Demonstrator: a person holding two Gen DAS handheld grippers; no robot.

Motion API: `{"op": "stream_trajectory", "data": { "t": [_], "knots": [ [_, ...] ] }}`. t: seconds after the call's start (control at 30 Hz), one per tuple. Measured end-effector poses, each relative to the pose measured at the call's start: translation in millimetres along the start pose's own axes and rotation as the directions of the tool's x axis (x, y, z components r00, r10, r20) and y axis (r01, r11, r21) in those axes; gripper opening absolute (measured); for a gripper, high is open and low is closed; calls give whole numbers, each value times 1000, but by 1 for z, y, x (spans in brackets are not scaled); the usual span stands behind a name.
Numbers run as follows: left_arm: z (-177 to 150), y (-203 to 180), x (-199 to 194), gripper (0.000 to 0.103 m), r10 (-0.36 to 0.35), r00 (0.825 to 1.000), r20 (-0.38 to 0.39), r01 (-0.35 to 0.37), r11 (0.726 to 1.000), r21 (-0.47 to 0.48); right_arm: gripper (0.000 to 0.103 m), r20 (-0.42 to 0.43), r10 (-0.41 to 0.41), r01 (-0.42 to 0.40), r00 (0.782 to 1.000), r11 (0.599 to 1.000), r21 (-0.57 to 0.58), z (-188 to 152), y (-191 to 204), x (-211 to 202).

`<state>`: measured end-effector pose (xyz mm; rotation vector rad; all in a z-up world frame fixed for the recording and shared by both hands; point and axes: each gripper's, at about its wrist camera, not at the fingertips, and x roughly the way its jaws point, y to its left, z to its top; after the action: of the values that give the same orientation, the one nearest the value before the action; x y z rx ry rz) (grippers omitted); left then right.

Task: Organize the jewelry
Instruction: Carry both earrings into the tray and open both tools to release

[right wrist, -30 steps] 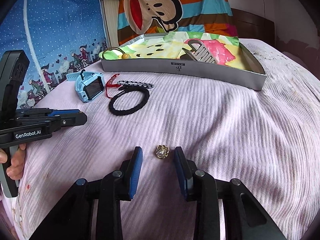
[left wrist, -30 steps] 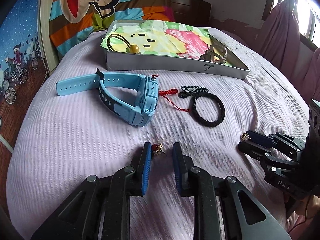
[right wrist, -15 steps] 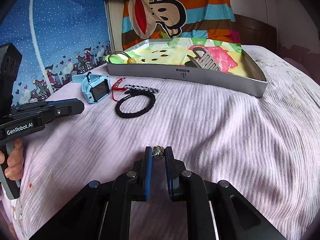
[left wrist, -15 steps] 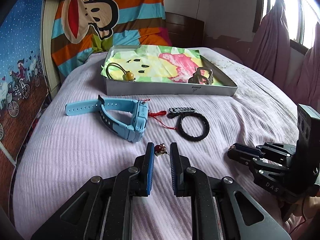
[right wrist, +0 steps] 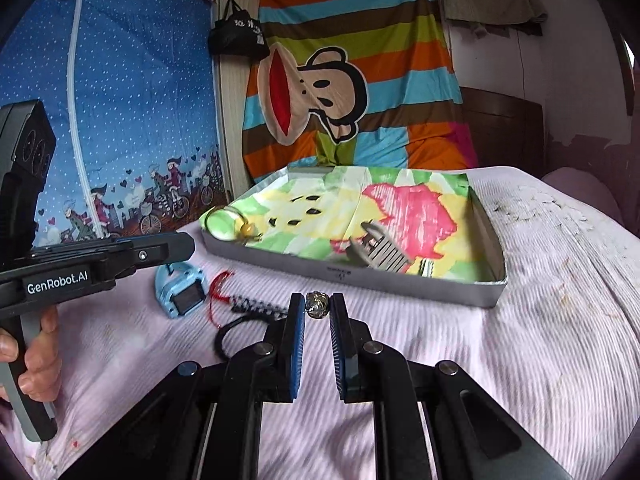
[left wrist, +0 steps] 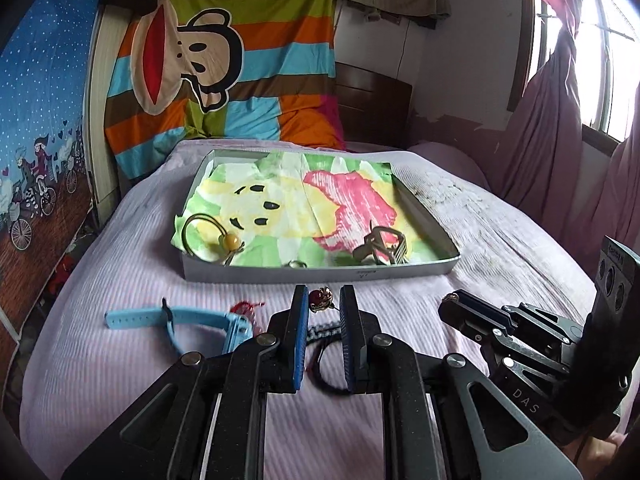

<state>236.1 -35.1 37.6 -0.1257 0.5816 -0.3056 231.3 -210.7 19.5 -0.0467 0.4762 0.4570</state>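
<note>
My left gripper (left wrist: 324, 300) is shut on a small red and gold earring (left wrist: 321, 299), held above the bed in front of the silver tray (left wrist: 320, 274). My right gripper (right wrist: 317, 304) is shut on a small gold earring (right wrist: 317, 305), also lifted and facing the tray (right wrist: 344, 274). The tray has a colourful cartoon lining and holds a hair tie with a yellow bead (left wrist: 208, 232), a hair claw clip (left wrist: 382, 246) and a small ring (left wrist: 296, 265). A blue watch (left wrist: 188, 320) and a black braided bracelet (right wrist: 232, 330) lie on the bed below my grippers.
A red cord charm (right wrist: 218, 288) lies beside the watch. The bed has a pale lilac ribbed cover (right wrist: 520, 340). A striped monkey pillow (left wrist: 224, 68) leans behind the tray. A window with pink curtains (left wrist: 560, 120) is at the right, and a blue wall hanging (right wrist: 120, 120) at the left.
Both grippers closed on their earrings, lifted them off the bed and moved forward toward the tray. The watch and bracelet now lie under and behind the fingertips.
</note>
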Motion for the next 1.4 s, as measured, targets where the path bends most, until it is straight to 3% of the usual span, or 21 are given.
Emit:
{"op": "stream_trajectory", "data": {
  "t": [0.27, 0.5, 0.67, 0.97, 1.4],
  "knots": [
    [39, 4, 50, 12, -10, 999, -30, 9, 998, -60, 12, -6, -65, 65, 998, 997, 51, 24, -44, 25],
    [47, 10, 96, 12, 31, 992, -120, -43, 994, -98, 12, -128, -37, 53, 991, 992, 119, 31, -78, 63],
    [37, 17, 117, 12, 54, 986, -157, -69, 993, -95, 12, -193, -49, 64, 980, 995, 72, 33, -84, 80],
    [33, 21, 134, 12, 66, 978, -199, -88, 991, -102, 12, -260, -48, 68, 965, 995, 69, 30, -91, 96],
    [33, 14, 144, 13, 88, 972, -218, -100, 994, -47, 13, -280, -13, 42, 960, 994, 97, 30, -96, 98]
  ]
}}
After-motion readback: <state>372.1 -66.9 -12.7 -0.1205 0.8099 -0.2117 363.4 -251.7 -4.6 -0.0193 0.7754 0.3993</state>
